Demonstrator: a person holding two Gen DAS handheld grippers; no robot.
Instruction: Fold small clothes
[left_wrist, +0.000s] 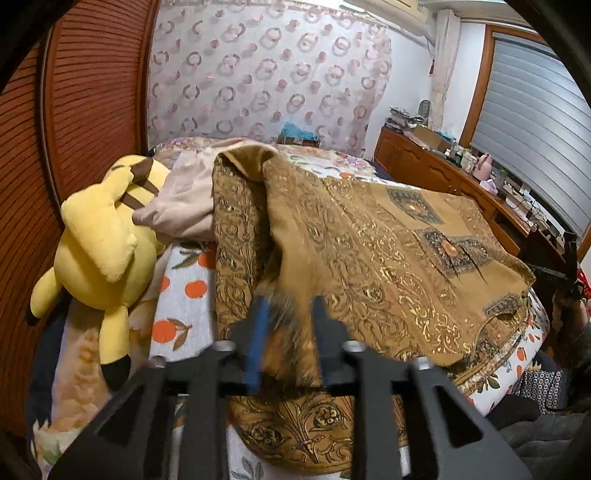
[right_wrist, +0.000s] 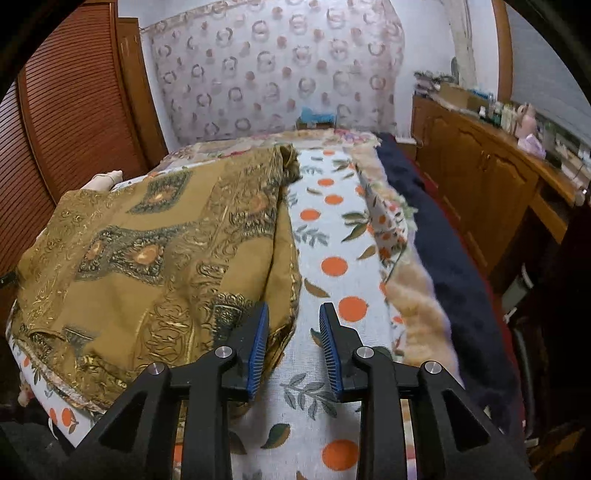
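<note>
A mustard-brown garment with gold scroll patterns (left_wrist: 369, 240) lies folded over on the bed and spreads to the left in the right wrist view (right_wrist: 147, 240). My left gripper (left_wrist: 290, 325) sits at the garment's near edge. Its jaws stand apart, a blurred fold of the cloth hangs loosely in the gap, and the blue pad (left_wrist: 258, 332) shows bare beside it. My right gripper (right_wrist: 293, 332) is open just right of the garment's edge. Only the orange-print sheet (right_wrist: 332, 229) shows between its fingers.
A yellow plush toy (left_wrist: 103, 236) and a beige cloth (left_wrist: 184, 206) lie at the bed's left, against a louvred wooden door (left_wrist: 74, 92). A dark blue blanket (right_wrist: 443, 240) runs along the bed's right side. Beyond it stands a cluttered wooden cabinet (right_wrist: 480, 177).
</note>
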